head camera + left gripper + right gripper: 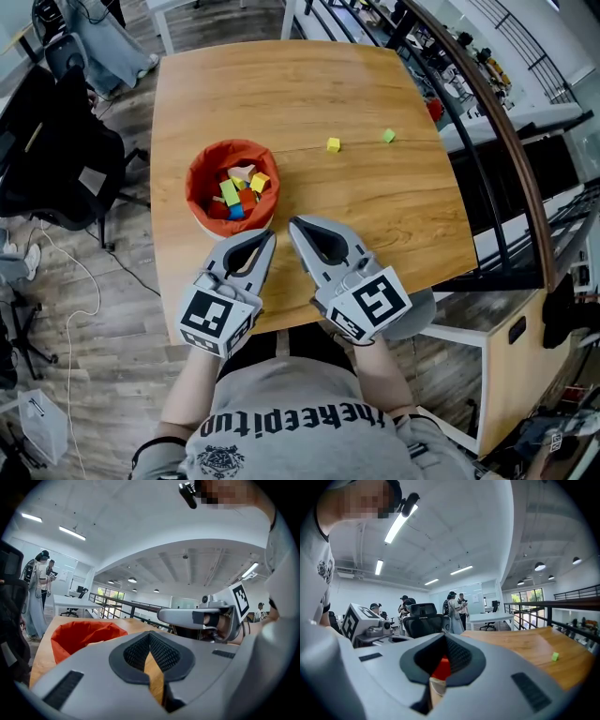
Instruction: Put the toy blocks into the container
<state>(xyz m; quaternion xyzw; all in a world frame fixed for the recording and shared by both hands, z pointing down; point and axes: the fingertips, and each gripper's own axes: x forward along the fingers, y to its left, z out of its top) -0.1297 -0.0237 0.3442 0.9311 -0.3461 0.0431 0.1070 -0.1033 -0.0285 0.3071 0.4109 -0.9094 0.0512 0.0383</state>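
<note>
Nearly done: blocks [239, 192] sit in the orange container [225, 148], but a yellow block [333, 144] and a green block [388, 136] lie beyond it on the counter [281, 94]. Our left gripper [266, 236] and right gripper [294, 224] hover empty, jaws clenched; next we reach and open.

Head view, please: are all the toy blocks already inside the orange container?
No: a yellow block and a green block lie on the table, apart from the orange container.

In the left gripper view the toy blocks [239, 194] are hidden by the wall of the container [82, 637]. In the right gripper view only a red sliver of it is seen through the right gripper [442, 639].
</note>
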